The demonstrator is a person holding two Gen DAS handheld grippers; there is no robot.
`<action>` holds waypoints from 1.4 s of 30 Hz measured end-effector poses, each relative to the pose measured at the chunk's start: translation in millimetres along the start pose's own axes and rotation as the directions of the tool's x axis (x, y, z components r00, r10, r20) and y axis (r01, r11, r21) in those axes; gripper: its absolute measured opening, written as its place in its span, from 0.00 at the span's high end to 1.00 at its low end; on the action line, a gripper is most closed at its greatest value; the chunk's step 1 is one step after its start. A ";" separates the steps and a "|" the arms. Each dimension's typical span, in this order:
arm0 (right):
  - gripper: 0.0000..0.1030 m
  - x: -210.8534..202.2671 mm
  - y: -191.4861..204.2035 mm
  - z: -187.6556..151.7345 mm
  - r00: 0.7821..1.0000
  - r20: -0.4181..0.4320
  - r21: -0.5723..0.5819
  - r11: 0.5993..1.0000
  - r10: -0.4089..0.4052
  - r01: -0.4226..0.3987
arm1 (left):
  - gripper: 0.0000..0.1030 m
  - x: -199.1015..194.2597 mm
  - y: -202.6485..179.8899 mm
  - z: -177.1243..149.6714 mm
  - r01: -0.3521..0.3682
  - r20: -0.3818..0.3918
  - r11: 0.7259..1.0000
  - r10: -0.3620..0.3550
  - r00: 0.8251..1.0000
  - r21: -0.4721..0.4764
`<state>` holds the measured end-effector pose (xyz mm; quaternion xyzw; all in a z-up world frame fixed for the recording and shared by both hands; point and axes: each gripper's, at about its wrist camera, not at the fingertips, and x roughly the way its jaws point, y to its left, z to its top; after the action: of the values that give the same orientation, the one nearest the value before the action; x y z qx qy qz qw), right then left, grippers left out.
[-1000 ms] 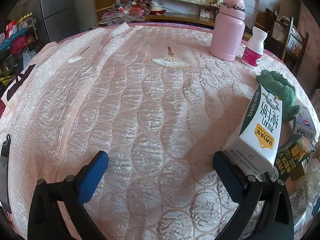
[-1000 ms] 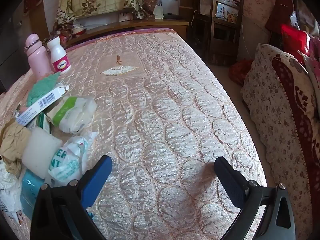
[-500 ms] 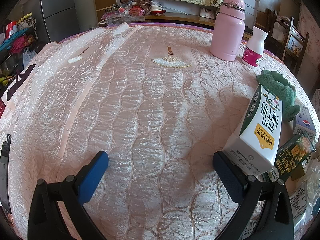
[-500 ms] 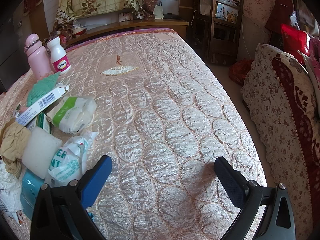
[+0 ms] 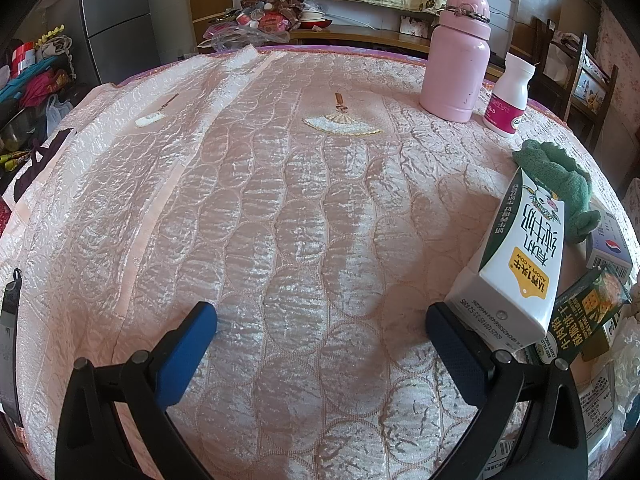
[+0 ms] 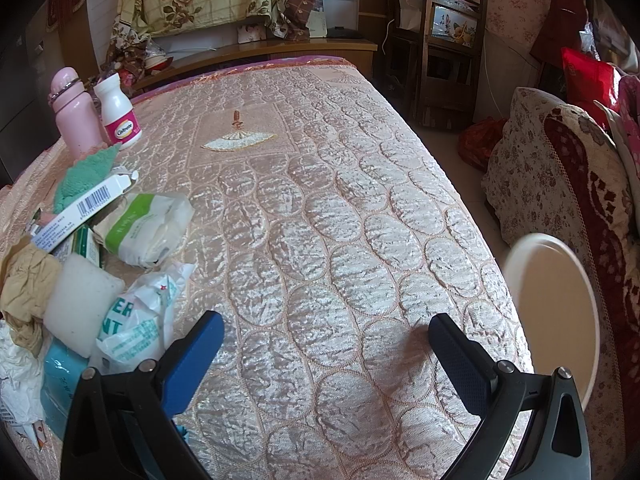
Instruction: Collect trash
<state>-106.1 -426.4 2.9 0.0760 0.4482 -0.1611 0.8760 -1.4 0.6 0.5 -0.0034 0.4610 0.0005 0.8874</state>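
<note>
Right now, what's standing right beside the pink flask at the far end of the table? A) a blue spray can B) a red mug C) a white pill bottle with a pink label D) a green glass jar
C: the white pill bottle with its pink label stands upright next to the pink flask, and the right wrist view shows the same pair.

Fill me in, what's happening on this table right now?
A person holds a tool in each hand over a pink quilted tablecloth, collecting trash. Both the left tool and the right tool are open and empty, hovering above bare cloth. The pile of trash sits between them: a milk carton next to the left tool, a crumpled wrapper and a white sponge near the right. A blurred white bin shows at the table's right edge.
</note>
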 end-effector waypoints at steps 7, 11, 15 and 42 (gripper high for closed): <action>0.00 0.0 0.0 0.0 1.000 0.000 0.000 1.000 0.000 0.000 | 0.00 -1.2 1.2 -0.8 0.000 0.000 1.000 0.000 1.000 -0.001; 0.00 -0.4 -0.1 -0.3 1.000 0.000 0.000 1.000 0.000 0.000 | 0.00 0.2 -0.2 0.1 -0.001 0.000 1.000 0.001 1.000 0.000; 0.00 -0.3 -0.1 -0.3 1.000 0.000 0.000 1.000 0.000 0.000 | 0.00 0.2 -0.1 0.1 0.000 0.000 1.000 0.000 1.000 0.000; 0.00 -127.0 21.0 -32.9 0.972 0.132 -0.071 0.980 0.194 -0.186 | 0.00 -137.8 -19.4 -14.0 -0.013 0.222 0.999 0.004 0.975 0.039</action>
<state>-193.1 -370.3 86.2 0.0818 0.3816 -0.0684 0.9181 -92.0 -18.6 105.3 0.0168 0.3589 -0.0044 0.9332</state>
